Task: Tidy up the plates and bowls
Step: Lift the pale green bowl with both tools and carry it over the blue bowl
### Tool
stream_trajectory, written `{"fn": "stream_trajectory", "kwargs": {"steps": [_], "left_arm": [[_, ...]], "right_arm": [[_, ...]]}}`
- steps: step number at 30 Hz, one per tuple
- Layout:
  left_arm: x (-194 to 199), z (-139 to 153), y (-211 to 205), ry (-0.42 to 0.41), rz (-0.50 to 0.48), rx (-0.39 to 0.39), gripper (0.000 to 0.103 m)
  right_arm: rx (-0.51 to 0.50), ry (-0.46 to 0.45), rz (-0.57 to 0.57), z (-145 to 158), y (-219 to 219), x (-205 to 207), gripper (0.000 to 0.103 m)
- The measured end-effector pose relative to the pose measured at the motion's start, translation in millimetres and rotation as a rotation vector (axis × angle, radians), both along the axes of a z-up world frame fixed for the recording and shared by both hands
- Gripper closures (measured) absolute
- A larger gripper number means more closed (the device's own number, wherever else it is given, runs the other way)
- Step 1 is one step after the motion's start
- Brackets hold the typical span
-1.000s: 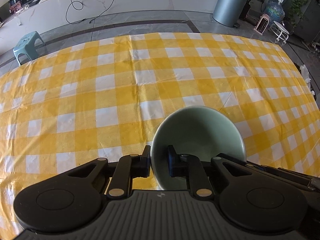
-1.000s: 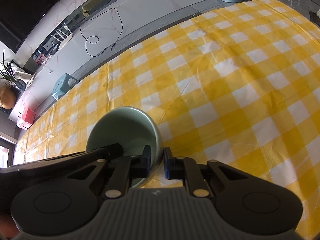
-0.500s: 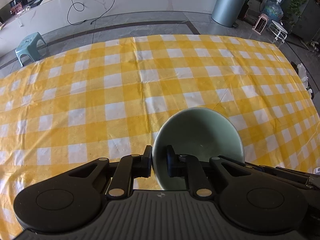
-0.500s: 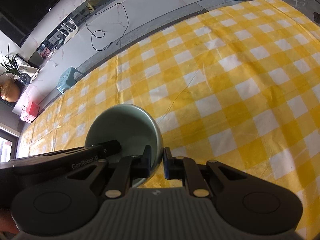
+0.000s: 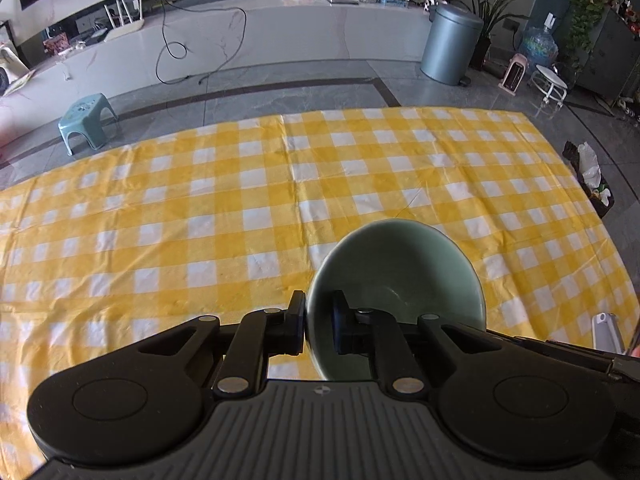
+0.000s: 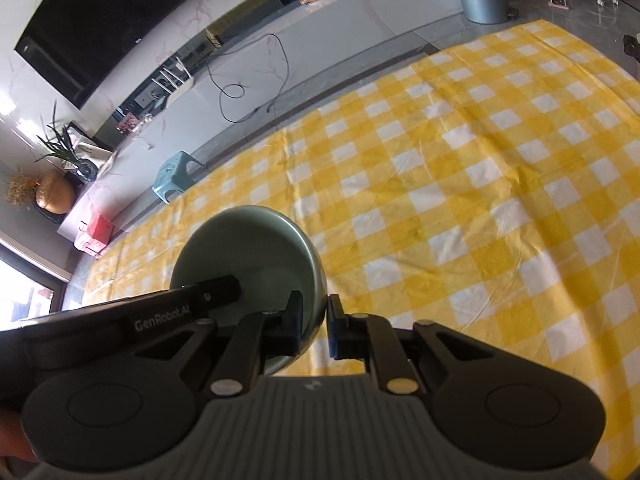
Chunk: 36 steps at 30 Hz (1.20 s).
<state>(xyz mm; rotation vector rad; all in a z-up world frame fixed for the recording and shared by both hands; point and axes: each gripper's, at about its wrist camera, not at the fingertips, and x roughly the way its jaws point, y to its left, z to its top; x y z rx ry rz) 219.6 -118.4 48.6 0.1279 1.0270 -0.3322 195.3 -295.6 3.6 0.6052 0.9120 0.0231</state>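
Both grippers hold one pale green bowl (image 5: 400,276) in the air above the yellow checked tablecloth (image 5: 200,220). My left gripper (image 5: 320,324) is shut on the bowl's left rim, one pad outside the wall and one inside. In the right wrist view the same bowl (image 6: 248,248) has my right gripper (image 6: 314,322) shut on its right rim. The left gripper's black body (image 6: 188,306) reaches over the bowl from the left there. The bowl looks empty and tilts a little toward the cameras.
Beyond the table's far edge, the grey floor holds a light blue stool (image 5: 86,120) and a grey bin (image 5: 452,50). A dark basket with white paper (image 5: 588,176) sits by the table's right edge. A white object (image 5: 608,330) shows at lower right.
Both grippers have risen with the bowl held between them. The tablecloth looks farther below and more of the room beyond its far edge has come into view.
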Motion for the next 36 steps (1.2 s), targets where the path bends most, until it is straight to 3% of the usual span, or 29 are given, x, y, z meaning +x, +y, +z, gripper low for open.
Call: {"fn": "stream_trajectory", "kwargs": {"steps": [7,14,19,29,36], "left_arm": [[-39.6,18.9,27.7,-0.012,0.022,-0.043,0.092],[-79.0,18.4,50.7,-0.015,0.059,-0.064,0.092],[-99.4,12.7,68.6,0.011,0.101,-0.121,0.094],[-121.0,-7.7,84.3,0.035,0.178,-0.151,0.094],[-124.2,-19.0,83.3,0.062,0.152,-0.136,0.094]], "right_arm": [[0.019,-0.054,0.026,22.3,18.5,-45.0,0.093],[0.01,-0.059,0.043,25.2,45.6,-87.3,0.093],[0.008,-0.045,0.05,22.4,56.7,-109.5,0.094],[0.001,0.013,0.079,6.4,67.3,-121.3,0.095],[-0.056,0.028,0.081,1.4,72.1,-119.5,0.095]]}}
